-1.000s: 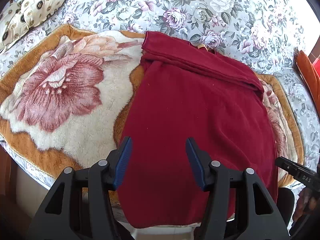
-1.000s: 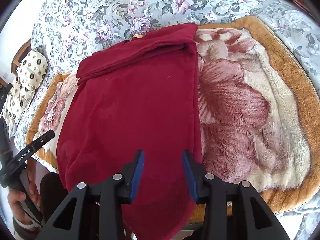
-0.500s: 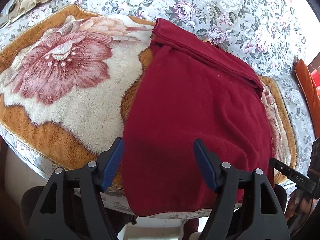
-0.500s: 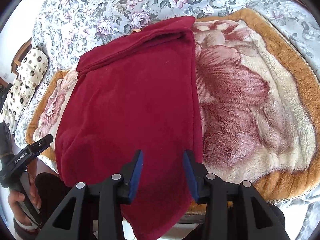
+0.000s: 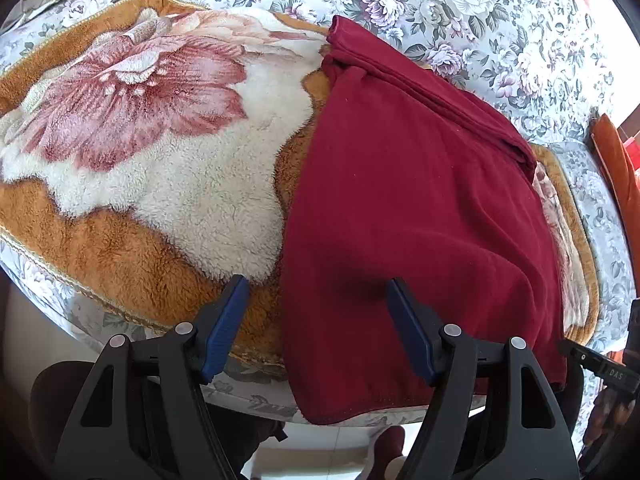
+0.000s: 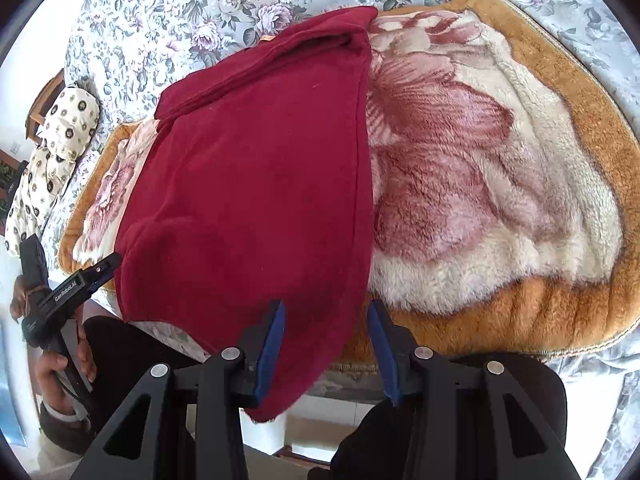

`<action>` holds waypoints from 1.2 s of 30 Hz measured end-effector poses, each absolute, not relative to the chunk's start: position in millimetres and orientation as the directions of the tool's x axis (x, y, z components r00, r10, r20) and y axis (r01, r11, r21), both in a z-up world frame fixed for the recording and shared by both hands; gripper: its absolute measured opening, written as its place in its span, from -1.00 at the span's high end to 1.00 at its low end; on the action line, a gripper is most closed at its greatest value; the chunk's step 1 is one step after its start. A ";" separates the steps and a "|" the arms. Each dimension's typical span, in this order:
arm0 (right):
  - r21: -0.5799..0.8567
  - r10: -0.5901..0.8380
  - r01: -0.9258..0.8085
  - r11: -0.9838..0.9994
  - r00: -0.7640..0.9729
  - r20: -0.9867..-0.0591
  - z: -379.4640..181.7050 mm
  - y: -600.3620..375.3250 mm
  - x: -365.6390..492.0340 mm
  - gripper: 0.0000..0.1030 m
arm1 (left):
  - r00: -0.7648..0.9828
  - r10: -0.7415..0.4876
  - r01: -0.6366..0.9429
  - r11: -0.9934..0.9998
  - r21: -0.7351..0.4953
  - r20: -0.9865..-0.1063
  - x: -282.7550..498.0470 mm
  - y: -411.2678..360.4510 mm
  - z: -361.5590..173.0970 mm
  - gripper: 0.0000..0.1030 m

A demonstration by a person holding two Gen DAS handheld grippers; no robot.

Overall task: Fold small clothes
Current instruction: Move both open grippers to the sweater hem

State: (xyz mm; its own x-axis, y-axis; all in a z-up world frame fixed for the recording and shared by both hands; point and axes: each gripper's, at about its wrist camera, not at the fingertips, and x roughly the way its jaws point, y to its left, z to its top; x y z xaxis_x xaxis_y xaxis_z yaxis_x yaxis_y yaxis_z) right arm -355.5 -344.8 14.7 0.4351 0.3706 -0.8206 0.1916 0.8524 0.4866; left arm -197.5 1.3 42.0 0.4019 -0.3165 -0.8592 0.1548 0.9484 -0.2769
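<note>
A dark red garment [image 5: 408,200] lies flat on a plush flower-patterned blanket [image 5: 160,152], folded at its far end, its near hem hanging over the bed edge. It also shows in the right wrist view [image 6: 256,184]. My left gripper [image 5: 318,300] is open and empty, above the garment's near left edge. My right gripper [image 6: 326,320] is open and empty, above the garment's near right corner. The left gripper also shows in the right wrist view [image 6: 96,270], at the garment's left side.
The blanket [image 6: 500,168] lies on a grey floral bedsheet [image 5: 500,20]. A spotted cream pillow [image 6: 52,160] sits at the far left. An orange item [image 5: 616,160] lies at the right edge. The bed edge and floor are just below the grippers.
Both grippers have pulled back toward the near bed edge and lower. The left gripper has opened wider and shifted left over the garment's edge. The garment has not moved.
</note>
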 end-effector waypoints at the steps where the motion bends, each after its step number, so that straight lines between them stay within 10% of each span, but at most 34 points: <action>1: 0.487 0.373 0.193 0.852 0.428 -0.823 12.9 -344.3 -358.8 0.20 | 0.402 -0.322 0.158 0.946 -0.282 -0.857 -198.4 0.5 41.5 -0.39; 5: 0.531 0.437 0.151 0.834 0.409 -0.801 -1.4 -332.3 -356.6 0.20 | 0.411 -0.307 0.176 0.951 -0.256 -0.858 -200.6 -7.2 34.8 -0.50; 7: 0.494 0.410 0.088 0.865 0.443 -0.797 1.1 -321.3 -354.5 0.72 | 0.416 -0.284 0.196 0.956 -0.219 -0.864 -202.4 -11.7 34.6 -0.50; 10: 0.417 0.355 0.040 0.908 0.456 -0.816 9.2 -322.2 -360.6 0.84 | 0.407 -0.289 0.216 0.952 -0.217 -0.866 -202.4 -9.5 33.9 -0.50; 36: 0.553 0.437 0.140 0.821 0.468 -0.768 2.1 -338.7 -359.2 0.44 | 0.410 -0.278 0.208 0.956 -0.208 -0.869 -224.1 -18.2 20.0 -0.79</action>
